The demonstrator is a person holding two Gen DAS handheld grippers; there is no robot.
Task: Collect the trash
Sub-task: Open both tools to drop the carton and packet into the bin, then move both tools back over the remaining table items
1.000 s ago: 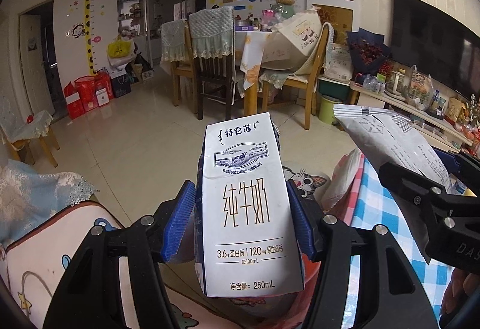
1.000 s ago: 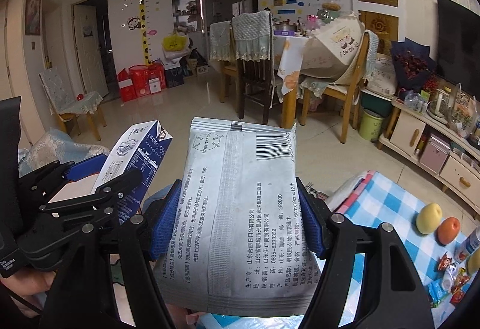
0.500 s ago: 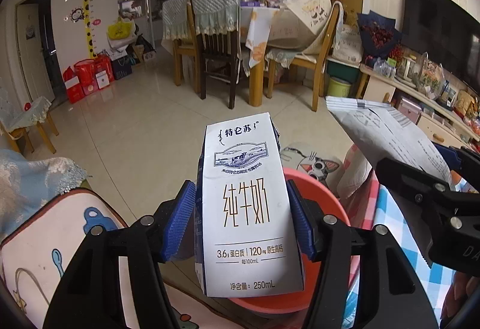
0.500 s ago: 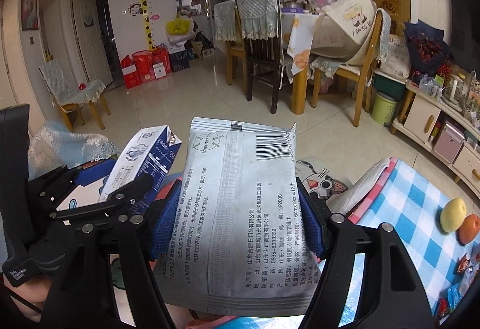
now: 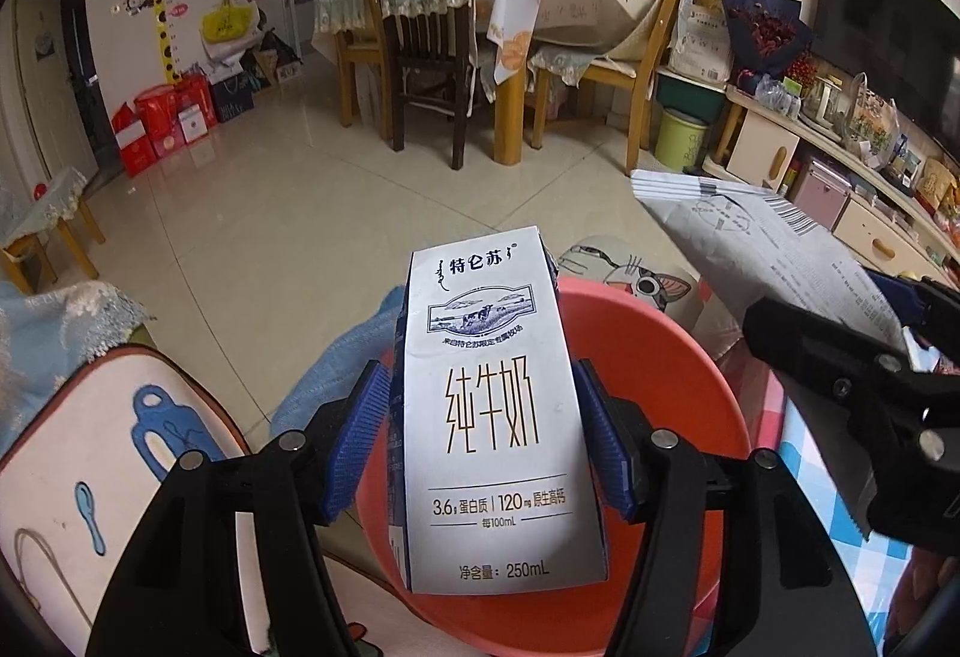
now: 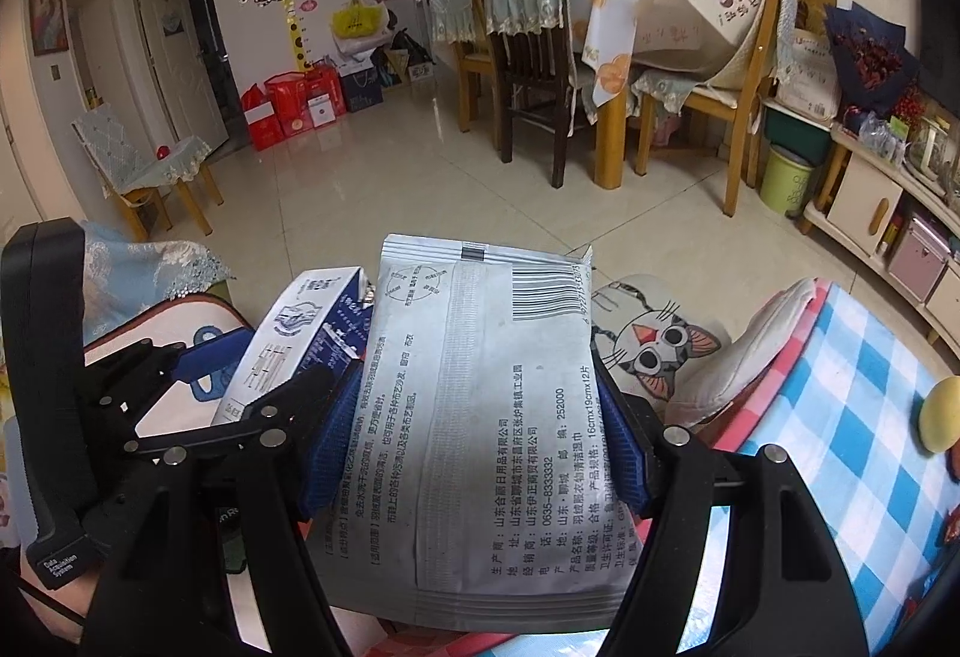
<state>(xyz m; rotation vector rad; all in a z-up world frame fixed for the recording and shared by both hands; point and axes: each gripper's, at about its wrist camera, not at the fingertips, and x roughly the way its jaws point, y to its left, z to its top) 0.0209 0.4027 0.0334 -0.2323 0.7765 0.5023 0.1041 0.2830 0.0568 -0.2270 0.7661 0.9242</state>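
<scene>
My left gripper (image 5: 480, 375) holds a white and blue milk carton (image 5: 486, 417) upright between its blue pads. Its jaws are opening, with the carton still between them. The carton hangs over a red plastic bin (image 5: 678, 357). My right gripper (image 6: 474, 393) is shut on a grey printed wipes packet (image 6: 480, 417), held flat and upright. In the left wrist view that packet (image 5: 750, 237) sits to the right, beyond the bin's rim. From the right wrist, the carton (image 6: 300, 333) and left gripper (image 6: 240, 375) are close on the left.
A blue-checked tablecloth (image 6: 840, 417) with a yellow fruit (image 6: 942, 411) lies to the right. A cat-face cushion (image 6: 654, 345) is just ahead, a white cushion (image 5: 90, 447) at the left. Dining chairs (image 5: 426, 27) and a green pail (image 5: 681, 141) stand across the tiled floor.
Both grippers have come down and tipped further downward with their loads. The red bin has come into view under the milk carton.
</scene>
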